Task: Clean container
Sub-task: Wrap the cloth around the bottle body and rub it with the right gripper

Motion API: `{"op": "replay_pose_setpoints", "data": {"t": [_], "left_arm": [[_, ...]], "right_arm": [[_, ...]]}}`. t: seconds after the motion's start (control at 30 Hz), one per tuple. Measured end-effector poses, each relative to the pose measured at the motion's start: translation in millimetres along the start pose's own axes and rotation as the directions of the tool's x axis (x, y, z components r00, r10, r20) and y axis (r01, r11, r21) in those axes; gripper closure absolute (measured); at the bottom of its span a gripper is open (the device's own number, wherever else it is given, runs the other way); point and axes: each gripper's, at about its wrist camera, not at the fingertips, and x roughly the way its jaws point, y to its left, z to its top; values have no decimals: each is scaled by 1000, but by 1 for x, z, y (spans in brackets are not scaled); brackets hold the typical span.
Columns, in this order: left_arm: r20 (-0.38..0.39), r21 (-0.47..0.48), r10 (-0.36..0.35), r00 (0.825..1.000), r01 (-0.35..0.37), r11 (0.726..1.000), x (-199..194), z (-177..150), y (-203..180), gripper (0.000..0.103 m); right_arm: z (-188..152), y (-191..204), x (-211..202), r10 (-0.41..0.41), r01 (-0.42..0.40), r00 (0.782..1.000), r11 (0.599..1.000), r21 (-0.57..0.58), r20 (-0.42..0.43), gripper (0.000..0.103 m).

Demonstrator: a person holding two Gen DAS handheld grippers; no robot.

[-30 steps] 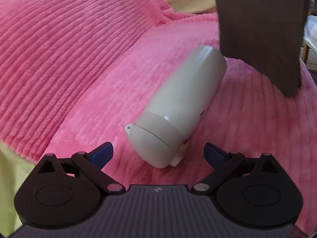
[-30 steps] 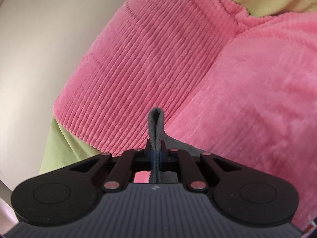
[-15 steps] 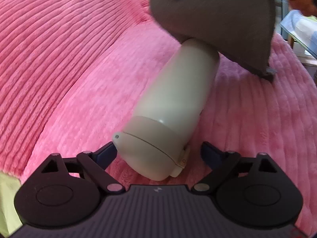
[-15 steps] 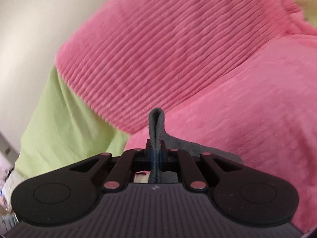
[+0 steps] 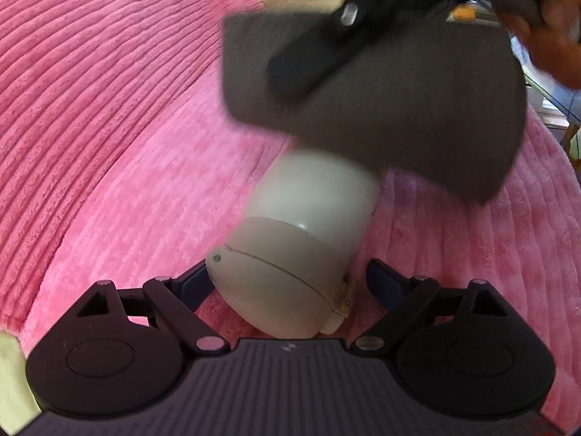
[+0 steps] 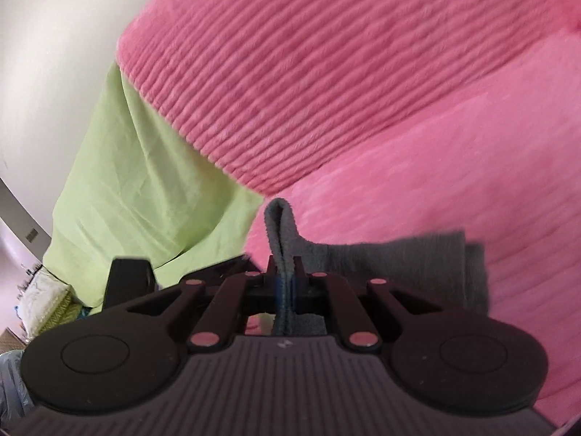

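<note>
Both claws are in play over a pink blanket (image 5: pixel 120 116). Left claw (image 5: pixel 287 283): its jaws stand spread on either side of the capped near end of a bottle (image 5: pixel 301 239); the blue left pad (image 5: pixel 194 283) sits right against the cap, though contact cannot be judged, and the right pad (image 5: pixel 383 279) is clear of it, so nothing is clamped. Lying on its side on the blanket, the cream bottle points away, its lid closed with a small hinge tab at the lower right; what is inside cannot be seen. Its far end is hidden under a grey cloth (image 5: pixel 399 109), which hangs over it, blurred.

Right claw (image 6: pixel 285 283): the jaws are pressed together on a fold of that cloth (image 6: pixel 279 232), the fold poking up between them and the rest trailing right over the blanket (image 6: pixel 399 91). From the left wrist view, this claw (image 5: pixel 345 11) comes in from the far side above the bottle, with a hand (image 5: pixel 552 40) at the far right. Green sheet (image 6: pixel 138 189) shows at the left past the blanket's edge, with a pale wall (image 6: pixel 47 36) beyond.
</note>
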Motion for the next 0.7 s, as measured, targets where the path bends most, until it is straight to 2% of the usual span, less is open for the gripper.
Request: {"op": "replay_pose_setpoints", "data": {"t": [0.2,0.33,0.43,0.57,0.7], "left_arm": [[0,15,-10,1000,10,1000,1,1,2,14],[1,4,-14,1000,14,1000,1,0,4,19],[9,6,-27,1000,26,1000,0,-1,3,27],[19,13,-24,1000,24,1000,-2,-2,1,27],[23,-7,-35,999,35,999,-1,-3,5,27]], "right_arm": [[-12,13,33,-30,25,998,997,-78,-60,98],[-14,5,37,-28,24,998,997,-71,-59,101],[-11,-4,31,-56,54,998,997,-53,-30,101],[-10,-29,15,-74,74,997,997,19,11,101],[-11,-48,-8,-154,151,986,988,43,65,101]]}}
